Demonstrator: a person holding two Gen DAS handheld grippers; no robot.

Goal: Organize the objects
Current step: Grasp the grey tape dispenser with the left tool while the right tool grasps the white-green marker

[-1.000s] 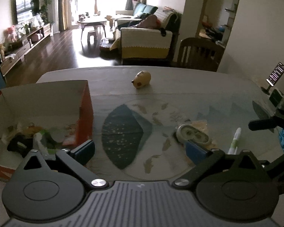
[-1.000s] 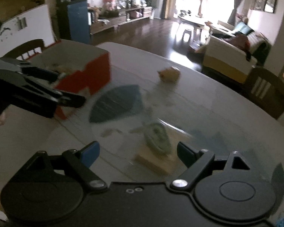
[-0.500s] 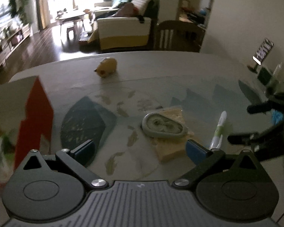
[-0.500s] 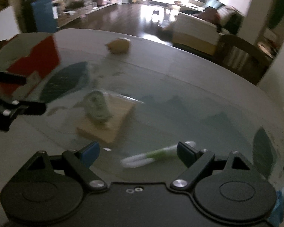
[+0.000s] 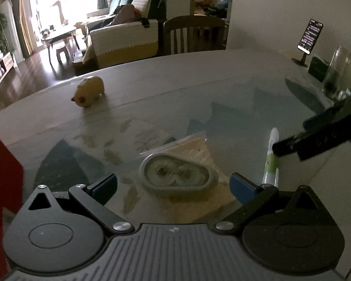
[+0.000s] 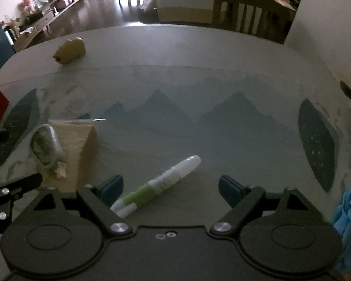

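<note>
Pen [image 6: 157,184]: white and green, lying flat on the table [image 6: 199,75], just right of the tan pad [image 6: 74,145]. Right gripper [image 6: 169,186] spread, straddling its near end; left gripper [image 5: 173,185] spread around the oval case [image 5: 174,174] atop the pad. Risk: round barrel likely rolls or skids if pinched off-centre; glossy surface aggravates. Risk: grippers close together, may collide. Room: open table beyond the pad; red box [image 5: 2,187] left of it.

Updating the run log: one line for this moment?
left gripper: open, over oval case | right gripper: open, over pen | nothing held
</note>
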